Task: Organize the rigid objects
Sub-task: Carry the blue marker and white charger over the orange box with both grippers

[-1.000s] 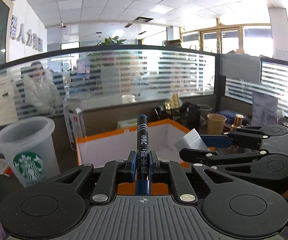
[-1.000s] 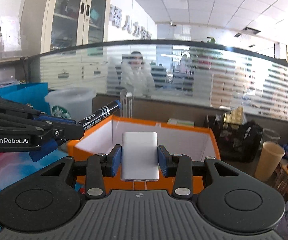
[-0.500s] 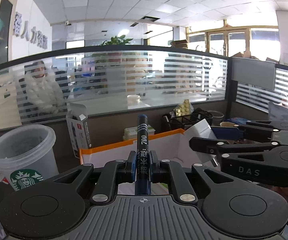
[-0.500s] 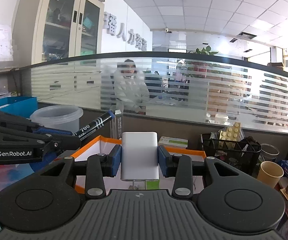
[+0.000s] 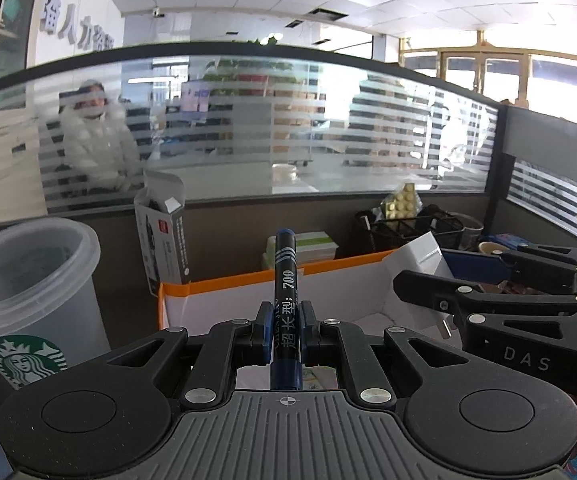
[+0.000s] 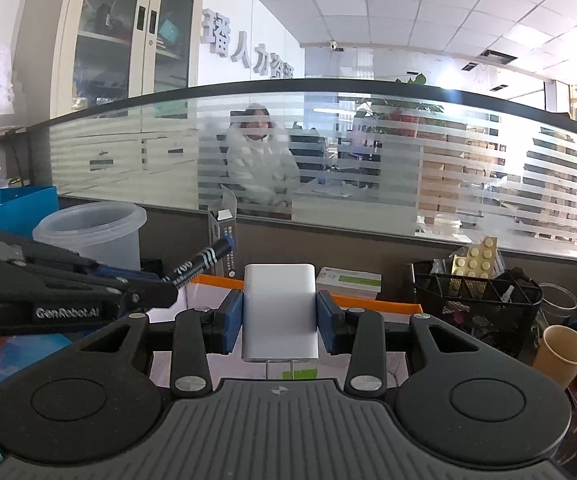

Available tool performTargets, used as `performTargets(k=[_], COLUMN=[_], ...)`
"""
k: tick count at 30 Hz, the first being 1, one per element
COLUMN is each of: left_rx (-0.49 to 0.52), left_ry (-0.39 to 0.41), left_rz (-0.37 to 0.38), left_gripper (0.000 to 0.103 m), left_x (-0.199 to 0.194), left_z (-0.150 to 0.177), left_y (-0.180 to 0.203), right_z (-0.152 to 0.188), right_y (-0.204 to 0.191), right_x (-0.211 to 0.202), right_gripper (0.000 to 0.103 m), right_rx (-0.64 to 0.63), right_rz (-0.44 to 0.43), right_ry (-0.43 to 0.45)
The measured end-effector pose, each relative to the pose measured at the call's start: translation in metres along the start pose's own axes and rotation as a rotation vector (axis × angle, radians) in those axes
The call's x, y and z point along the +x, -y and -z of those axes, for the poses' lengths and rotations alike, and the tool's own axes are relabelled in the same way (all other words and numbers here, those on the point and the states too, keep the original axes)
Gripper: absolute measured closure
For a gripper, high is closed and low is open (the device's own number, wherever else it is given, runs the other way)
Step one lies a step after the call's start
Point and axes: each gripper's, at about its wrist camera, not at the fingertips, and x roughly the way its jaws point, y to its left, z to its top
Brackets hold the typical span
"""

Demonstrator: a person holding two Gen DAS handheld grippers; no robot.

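My left gripper (image 5: 285,332) is shut on a dark blue marker pen (image 5: 285,280) that points up and forward. My right gripper (image 6: 279,322) is shut on a white plug-in charger (image 6: 279,312) with its prongs toward the camera. Both are held above the near side of an orange box with a white inside (image 5: 216,304). The box also shows in the right wrist view (image 6: 364,302). In the left wrist view the right gripper (image 5: 488,304) is on the right with the charger (image 5: 420,256). In the right wrist view the left gripper (image 6: 48,292) is on the left with the marker (image 6: 204,258).
A clear Starbucks cup (image 5: 28,296) stands left of the box. A small open carton (image 5: 164,236) and a green-white box (image 6: 348,280) stand behind it. A black mesh organizer (image 6: 476,304) and a paper cup (image 6: 564,354) are at the right. A glass partition runs behind the desk.
Both grippers have risen and tilted up, so the orange box sits lower in both views. Each keeps its hold on its object.
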Motion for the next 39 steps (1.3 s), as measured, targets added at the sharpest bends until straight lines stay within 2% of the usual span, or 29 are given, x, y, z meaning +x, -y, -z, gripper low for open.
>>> performTargets(k=[9,18,23,39], left_rx=[-0.028,-0.043,-0.042,-0.007], left_ry=[-0.062,-0.151,-0.189,-0.265], left_rz=[-0.002,0.002,-0.003,-0.017], left_gripper=[0.092,0.092,0.092,0.092], left_x=[0.027,0.056,0.069,0.086], left_z=[0.011,0.021,0.023,0.031], left_y=[-0.007,-0.004,0.001,0.008], right_z=[0.007,0.030,0.037,0.044], right_y=[0.008,0.016,0.015,0.012], right_x=[0.026,0.072,0.085,0.100], right_gripper=[0.067,0.067,0.067,0.067], right_rx=[0.015,0.038,0.048,-0.072], right_rz=[0.000,0.003,0.005,0.056], right_ry=[-0.039,-0.190,-0.231,-0.367])
